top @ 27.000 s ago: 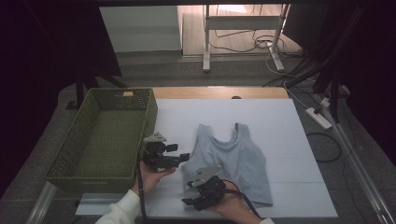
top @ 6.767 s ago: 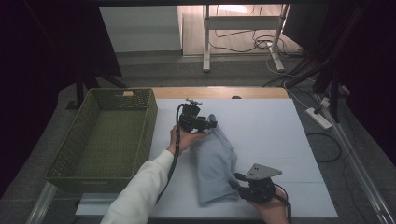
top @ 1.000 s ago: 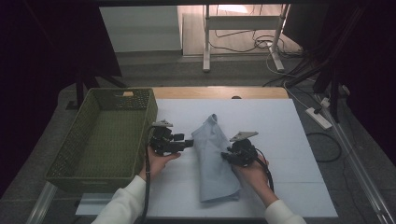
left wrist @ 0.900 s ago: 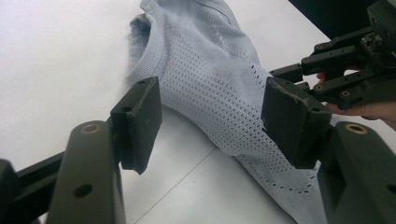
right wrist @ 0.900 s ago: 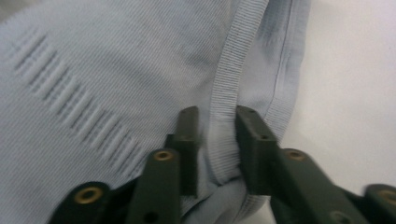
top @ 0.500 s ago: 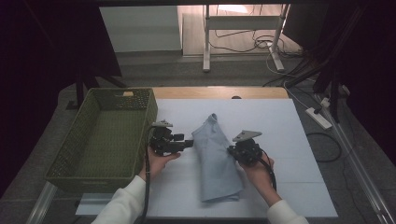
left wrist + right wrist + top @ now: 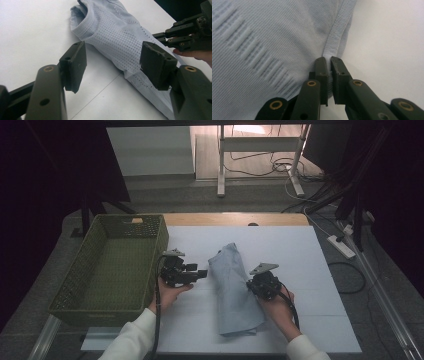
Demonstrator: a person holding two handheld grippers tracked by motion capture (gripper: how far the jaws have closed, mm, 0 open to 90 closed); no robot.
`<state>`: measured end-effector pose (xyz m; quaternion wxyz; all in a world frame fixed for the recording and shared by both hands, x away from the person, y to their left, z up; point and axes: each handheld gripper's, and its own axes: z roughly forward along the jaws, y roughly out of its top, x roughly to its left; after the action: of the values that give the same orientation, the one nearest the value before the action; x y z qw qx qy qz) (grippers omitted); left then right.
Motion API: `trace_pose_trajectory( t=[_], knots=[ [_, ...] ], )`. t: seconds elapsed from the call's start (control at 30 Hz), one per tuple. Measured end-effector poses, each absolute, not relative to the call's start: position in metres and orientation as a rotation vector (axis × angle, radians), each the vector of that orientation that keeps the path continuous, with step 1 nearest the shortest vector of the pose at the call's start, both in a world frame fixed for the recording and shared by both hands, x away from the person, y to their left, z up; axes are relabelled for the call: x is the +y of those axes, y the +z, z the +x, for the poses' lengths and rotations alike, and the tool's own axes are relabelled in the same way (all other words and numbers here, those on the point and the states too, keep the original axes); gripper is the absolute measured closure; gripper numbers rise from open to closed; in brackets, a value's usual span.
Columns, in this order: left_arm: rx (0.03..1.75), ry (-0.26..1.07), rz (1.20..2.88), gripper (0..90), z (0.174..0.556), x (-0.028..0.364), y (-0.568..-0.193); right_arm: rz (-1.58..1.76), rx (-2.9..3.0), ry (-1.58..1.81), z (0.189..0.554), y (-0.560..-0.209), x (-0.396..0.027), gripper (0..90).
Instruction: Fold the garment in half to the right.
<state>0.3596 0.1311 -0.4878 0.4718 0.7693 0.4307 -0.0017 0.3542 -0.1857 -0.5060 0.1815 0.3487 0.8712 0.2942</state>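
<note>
White table sheet (image 7: 300,270): our right gripper (image 7: 329,75) has just closed, pinching the ribbed edge of the folded pale-blue top (image 7: 232,290) mid-table; our left gripper (image 7: 112,65), jaws apart and empty, faces it; green basket (image 7: 90,285) leftmost.

Bare table (image 7: 310,270) right of top (image 7: 232,290), basket (image 7: 112,265) blocking left

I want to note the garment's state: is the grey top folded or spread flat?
Folded. The grey top lies as a narrow lengthwise strip on the table, its ribbed edges doubled.
</note>
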Motion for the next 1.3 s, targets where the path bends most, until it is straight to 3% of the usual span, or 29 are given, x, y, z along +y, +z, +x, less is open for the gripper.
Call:
trace_pose_trajectory(
  t=[0.33, 0.4, 0.57, 0.67, 1.1, 1.3],
  knots=[
    [0.965, -0.002, 1.909, 44.3, 0.358, 0.123, -0.482, 0.985, 2.456, 0.864, 0.353, -0.505, -0.187, 82.4],
    [0.934, -0.010, 1.919, 50.7, 0.358, 0.117, -0.479, 0.982, 2.458, 0.864, 0.353, -0.505, -0.187, 82.0],
    [0.888, -0.050, 1.928, 80.1, 0.361, 0.103, -0.475, 0.978, 2.457, 0.865, 0.353, -0.505, -0.187, 81.5],
    [0.871, -0.070, 1.939, 88.9, 0.365, 0.096, -0.475, 0.970, 2.460, 0.861, 0.353, -0.505, -0.187, 81.5],
    [0.871, -0.121, 2.036, 88.9, 0.384, 0.065, -0.489, 0.963, 2.453, 0.873, 0.353, -0.504, -0.187, 80.8],
    [0.887, -0.147, 2.043, 89.0, 0.390, 0.063, -0.497, 0.933, 2.417, 0.921, 0.348, -0.492, -0.185, 72.1]
  ],
)
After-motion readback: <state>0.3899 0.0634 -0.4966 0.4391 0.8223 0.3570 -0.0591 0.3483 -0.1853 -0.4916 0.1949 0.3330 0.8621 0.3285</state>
